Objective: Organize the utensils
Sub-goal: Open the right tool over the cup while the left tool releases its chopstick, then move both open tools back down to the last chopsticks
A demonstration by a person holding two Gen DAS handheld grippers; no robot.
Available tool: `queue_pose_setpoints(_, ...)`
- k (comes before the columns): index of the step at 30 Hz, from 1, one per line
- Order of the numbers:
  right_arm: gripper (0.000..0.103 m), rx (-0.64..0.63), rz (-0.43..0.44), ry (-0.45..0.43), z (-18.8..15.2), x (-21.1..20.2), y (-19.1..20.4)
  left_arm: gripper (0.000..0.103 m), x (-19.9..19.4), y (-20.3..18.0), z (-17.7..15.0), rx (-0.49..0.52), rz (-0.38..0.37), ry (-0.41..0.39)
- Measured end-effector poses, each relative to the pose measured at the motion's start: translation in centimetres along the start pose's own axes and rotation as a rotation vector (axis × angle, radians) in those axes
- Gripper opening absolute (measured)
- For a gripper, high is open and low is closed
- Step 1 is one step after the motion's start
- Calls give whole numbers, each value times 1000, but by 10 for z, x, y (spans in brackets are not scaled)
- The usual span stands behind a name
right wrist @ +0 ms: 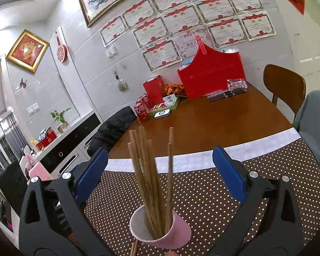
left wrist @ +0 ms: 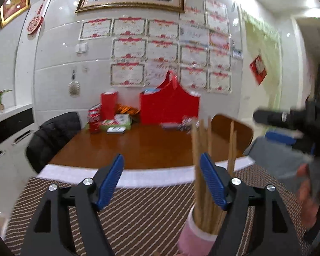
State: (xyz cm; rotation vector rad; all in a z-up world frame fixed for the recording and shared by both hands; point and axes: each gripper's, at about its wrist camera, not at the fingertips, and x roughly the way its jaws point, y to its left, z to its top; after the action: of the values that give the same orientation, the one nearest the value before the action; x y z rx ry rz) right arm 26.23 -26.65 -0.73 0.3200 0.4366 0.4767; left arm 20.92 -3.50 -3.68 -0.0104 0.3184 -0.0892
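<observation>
With both grippers' fingers [right wrist: 91,175] spread wide — nothing gripped, chopsticks [right wrist: 151,181] between

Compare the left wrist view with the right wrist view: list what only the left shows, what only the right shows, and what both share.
Only the left wrist view: the right gripper itself, seen from the side, with a hand under it.

Only the right wrist view: the open mouth of the pink cup, red soda cans, and loose chopstick ends on the mat beside the cup.

Both: the chopsticks standing in that cup, the dotted mat, the wooden table, and the red box. The left gripper also stands open.
</observation>
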Motion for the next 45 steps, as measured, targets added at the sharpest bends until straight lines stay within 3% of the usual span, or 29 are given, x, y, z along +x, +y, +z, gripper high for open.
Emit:
queue_pose_setpoints(6, 97, -39, 33, 19, -11, -29, 25, 74, -37, 21, -30, 29, 48, 142)
queue_pose_setpoints(14, 97, -101, -7, 200, -72, -37, 35, 74, -55, 38, -77, 26, 57, 308)
queue_pose_setpoints(23, 97, -26, 47, 282, -124, -21, 9, 74, -58, 21, -128, 52, 41, 476)
queue_pose_setpoints(29, 97, -53, 53, 349, -140, -16, 6, 74, -49, 1, -160, 64, 28, 584)
queue_pose_setpoints(32, 97, -41, 52, 357, -140, -17, 2, 74, -49, -8, -166, 69, 22, 594)
queue_pose_setpoints(40, 97, -58, 45, 385, -146, -15, 4, 74, -57, -15, -169, 67, 91, 562)
queue_pose_setpoints(45, 97, -67, 47, 395, -149, -12, 6, 75, -58, -7, -177, 22, 85, 605)
